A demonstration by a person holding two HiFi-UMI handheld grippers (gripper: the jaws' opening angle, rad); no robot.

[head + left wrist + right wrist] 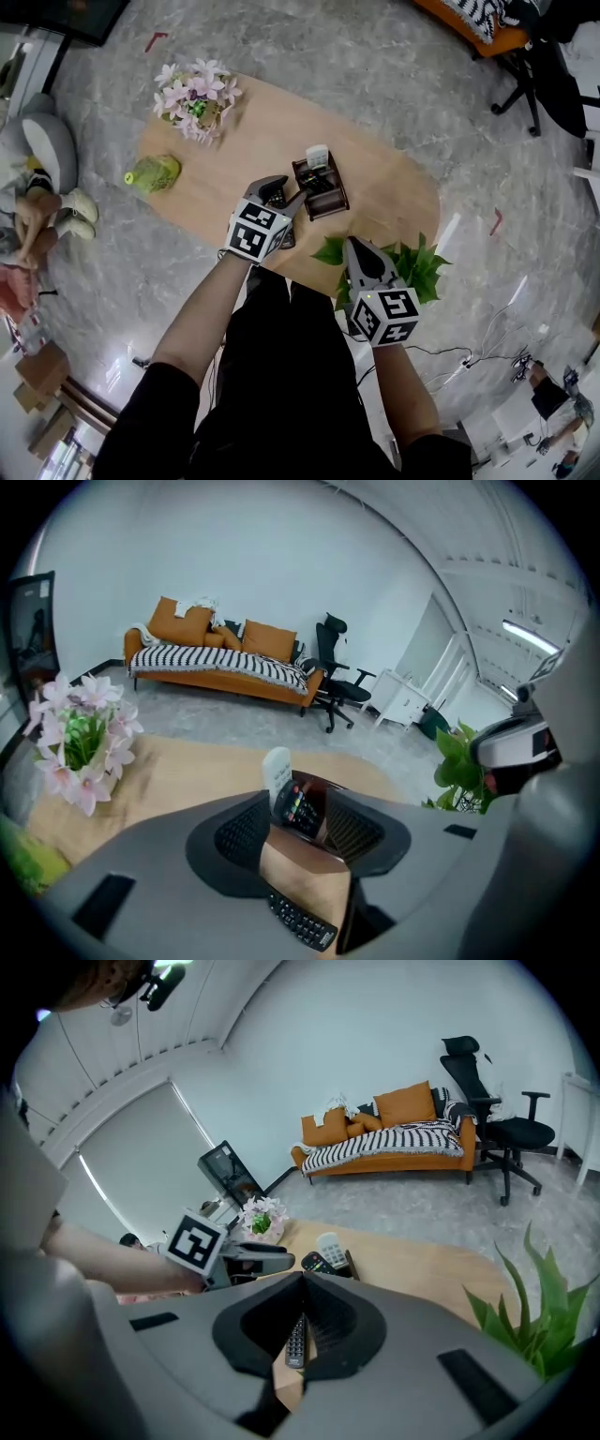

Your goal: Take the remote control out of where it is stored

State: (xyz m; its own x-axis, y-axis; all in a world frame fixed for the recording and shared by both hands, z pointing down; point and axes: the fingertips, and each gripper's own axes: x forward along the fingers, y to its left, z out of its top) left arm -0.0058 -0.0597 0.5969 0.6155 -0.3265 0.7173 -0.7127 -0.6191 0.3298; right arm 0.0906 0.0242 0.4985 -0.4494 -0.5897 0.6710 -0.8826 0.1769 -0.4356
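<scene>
A dark brown holder (330, 208) stands on the wooden table (253, 131). A white remote (318, 156) and a dark remote with coloured buttons (298, 806) stand upright in it. A black remote (302, 921) lies flat on the table in front of the holder, also seen in the right gripper view (295, 1340). My left gripper (296, 200) hangs over it beside the holder, jaws open, nothing between the pads. My right gripper (352, 246) hovers at the table's near edge, jaws together and empty.
Pink flowers (195, 98) stand at the far left of the table, with a green object (155, 173) near its left edge. A leafy plant (412, 267) sits by my right gripper. An orange sofa (220, 658) and an office chair (336, 672) are beyond the table.
</scene>
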